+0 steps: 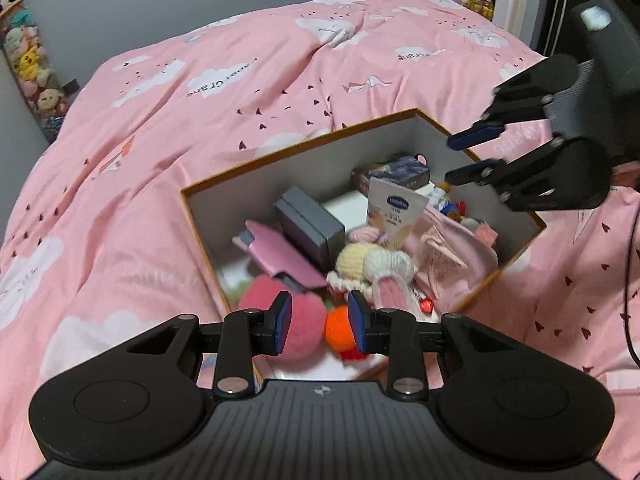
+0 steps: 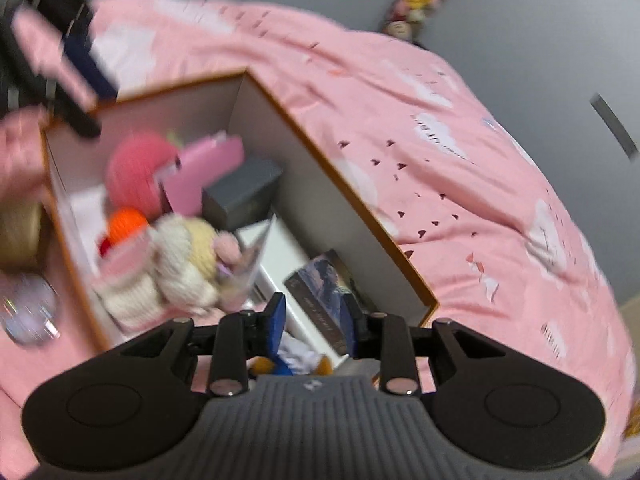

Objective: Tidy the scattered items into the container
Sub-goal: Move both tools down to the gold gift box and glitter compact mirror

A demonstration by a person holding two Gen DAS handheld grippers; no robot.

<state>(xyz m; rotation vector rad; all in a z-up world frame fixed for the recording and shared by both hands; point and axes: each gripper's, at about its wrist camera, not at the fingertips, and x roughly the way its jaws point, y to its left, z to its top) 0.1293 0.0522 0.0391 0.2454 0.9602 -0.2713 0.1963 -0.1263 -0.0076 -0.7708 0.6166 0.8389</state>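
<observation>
An orange-edged cardboard box (image 1: 304,148) with white inner walls sits on a pink bed. It holds a pink fluffy ball (image 1: 280,308), an orange ball (image 1: 338,328), a grey case (image 1: 312,226), a pink case (image 1: 280,256), a knitted doll (image 1: 376,264), a cream tube (image 1: 396,212) and a dark book (image 1: 394,172). My left gripper (image 1: 320,326) is open and empty above the box's near end. My right gripper (image 1: 466,158) is open and empty over the box's far right rim. In the right wrist view the right gripper (image 2: 314,320) hovers above the book (image 2: 320,284) inside the box (image 2: 332,176).
The pink cloud-print duvet (image 1: 200,128) surrounds the box. A shelf of plush toys (image 1: 32,68) stands at the far left by a grey wall. A round shiny object (image 2: 28,312) lies on the duvet outside the box.
</observation>
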